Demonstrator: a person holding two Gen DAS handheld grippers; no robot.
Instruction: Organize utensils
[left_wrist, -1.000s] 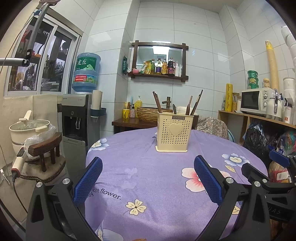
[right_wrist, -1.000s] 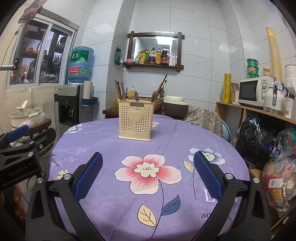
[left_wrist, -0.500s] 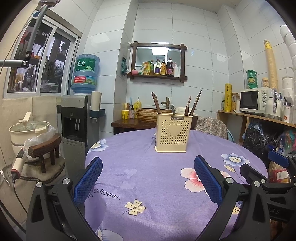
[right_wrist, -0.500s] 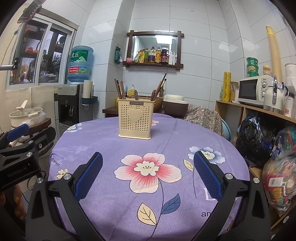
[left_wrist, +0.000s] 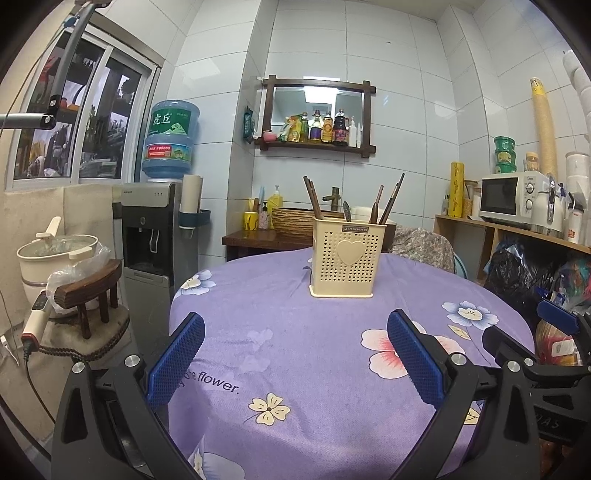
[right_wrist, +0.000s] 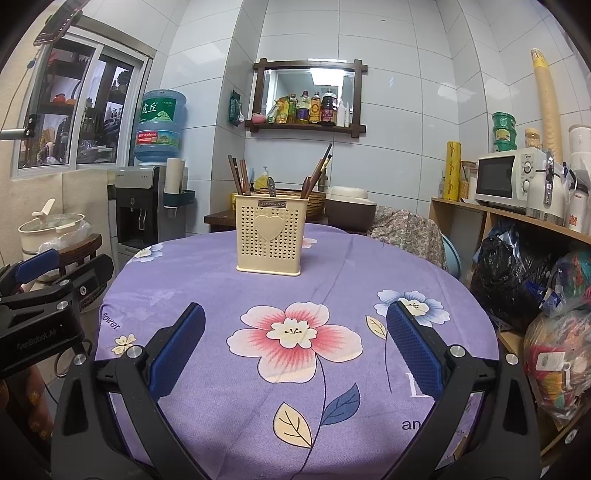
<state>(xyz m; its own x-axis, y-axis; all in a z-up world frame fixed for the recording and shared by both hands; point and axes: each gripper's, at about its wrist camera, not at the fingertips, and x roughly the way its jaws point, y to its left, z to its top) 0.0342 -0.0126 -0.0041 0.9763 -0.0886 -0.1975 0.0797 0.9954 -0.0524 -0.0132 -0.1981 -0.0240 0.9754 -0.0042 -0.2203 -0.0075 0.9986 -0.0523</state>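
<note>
A cream perforated utensil holder (left_wrist: 345, 256) with a heart on its front stands upright near the far side of the round table (left_wrist: 303, 354); it also shows in the right wrist view (right_wrist: 270, 236). Dark wooden chopsticks (left_wrist: 312, 199) and a spoon handle (left_wrist: 346, 212) stick out of its top; the chopsticks show in the right wrist view too (right_wrist: 238, 175). My left gripper (left_wrist: 295, 354) is open and empty above the near table edge. My right gripper (right_wrist: 295, 350) is open and empty, well short of the holder. Each gripper shows at the edge of the other's view.
The table wears a purple flowered cloth (right_wrist: 295, 332). A water dispenser (left_wrist: 157, 229) and a pot on a wooden stool (left_wrist: 55, 254) stand at the left. A shelf with a microwave (right_wrist: 506, 177) and bags (right_wrist: 517, 273) is at the right.
Both views have shifted only slightly; the holder sits a little differently in frame. Both grippers stay open and empty.
</note>
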